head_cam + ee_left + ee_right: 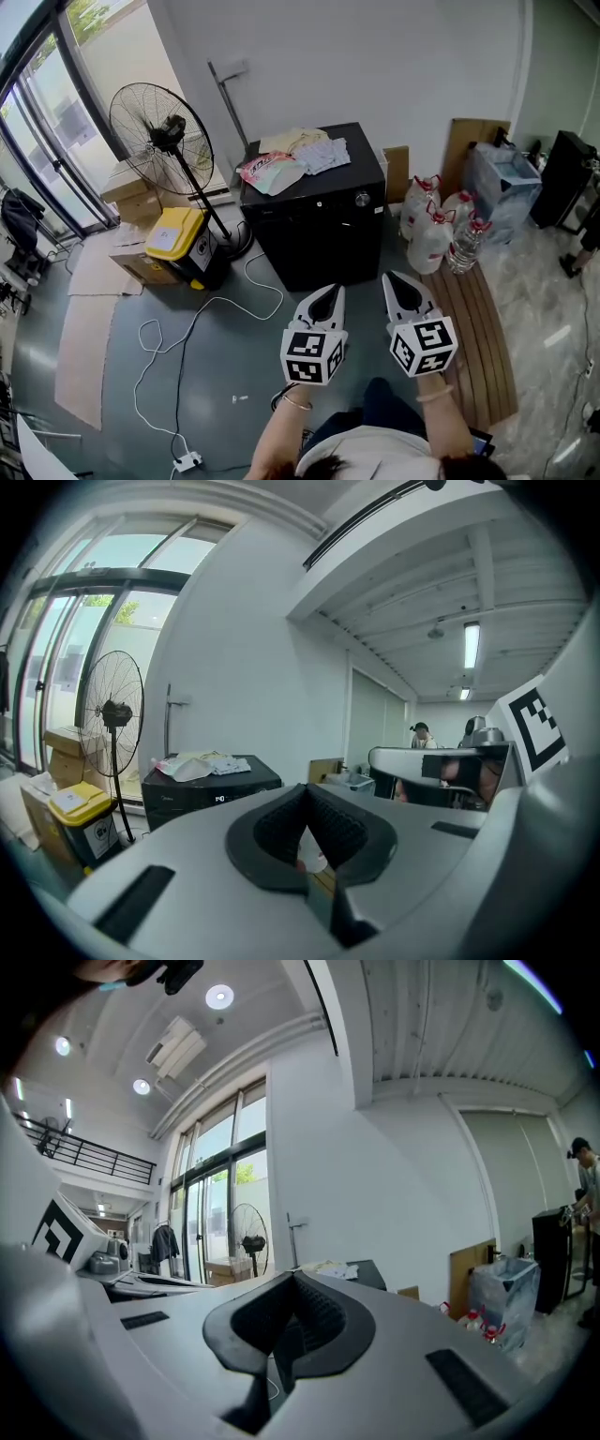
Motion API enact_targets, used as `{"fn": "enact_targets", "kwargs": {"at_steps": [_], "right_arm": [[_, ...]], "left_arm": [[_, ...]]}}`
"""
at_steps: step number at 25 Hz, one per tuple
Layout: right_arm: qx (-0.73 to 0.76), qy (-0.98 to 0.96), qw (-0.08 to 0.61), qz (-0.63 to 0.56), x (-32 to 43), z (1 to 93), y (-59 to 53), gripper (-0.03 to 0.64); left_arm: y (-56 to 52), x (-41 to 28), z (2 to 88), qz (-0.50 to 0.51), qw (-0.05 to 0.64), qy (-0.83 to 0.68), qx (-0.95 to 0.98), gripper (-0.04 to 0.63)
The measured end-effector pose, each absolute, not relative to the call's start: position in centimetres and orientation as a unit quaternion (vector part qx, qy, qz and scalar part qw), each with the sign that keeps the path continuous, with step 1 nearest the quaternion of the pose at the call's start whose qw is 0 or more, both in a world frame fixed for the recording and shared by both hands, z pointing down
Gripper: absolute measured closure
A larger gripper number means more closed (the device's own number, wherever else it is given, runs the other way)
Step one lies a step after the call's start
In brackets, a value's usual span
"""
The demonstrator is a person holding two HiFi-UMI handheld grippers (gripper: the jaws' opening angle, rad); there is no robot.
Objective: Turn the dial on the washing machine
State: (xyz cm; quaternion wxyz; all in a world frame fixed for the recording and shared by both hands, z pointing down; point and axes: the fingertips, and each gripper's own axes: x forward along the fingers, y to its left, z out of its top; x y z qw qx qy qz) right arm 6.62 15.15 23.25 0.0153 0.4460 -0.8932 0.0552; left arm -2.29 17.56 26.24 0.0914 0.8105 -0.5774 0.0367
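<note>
The left gripper and the right gripper hang side by side in the lower middle of the head view. Each has its jaws pressed together at the tips with nothing caught between them. Both point up the frame at the black washing machine, which sits well apart from them at the centre.

The dial is the small silvery knob on the machine's upper front edge, towards its right corner, below the laundry piled on the lid.

To my eye it is a hard, smooth, round knob that is stiff and probably slick. It looks likely to turn in clicks against some resistance. The machine itself looks heavy enough to stay put. I'd spread one pair of jaws, most likely the right, set the pads across the dial's rim on opposite sides, squeeze firmly and then twist.
</note>
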Motion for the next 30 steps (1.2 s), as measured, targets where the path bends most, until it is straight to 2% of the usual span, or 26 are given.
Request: {"fn": "enact_targets", "kwargs": {"at_steps": [9,30], "right_arm": [[0.446,-0.891,0.013,0.089,6.2,24.6,11.5,0.591],[0.461,-0.886,0.048,0.037,5.3,26.5,-3.4,0.591]], "left_arm": [[13.9,-2.1,27.3,0.043,0.096,-0.570,0.815,0.580],[0.2,-4.0,30.0,0.059,0.117,-0.595,0.793,0.580]]}}
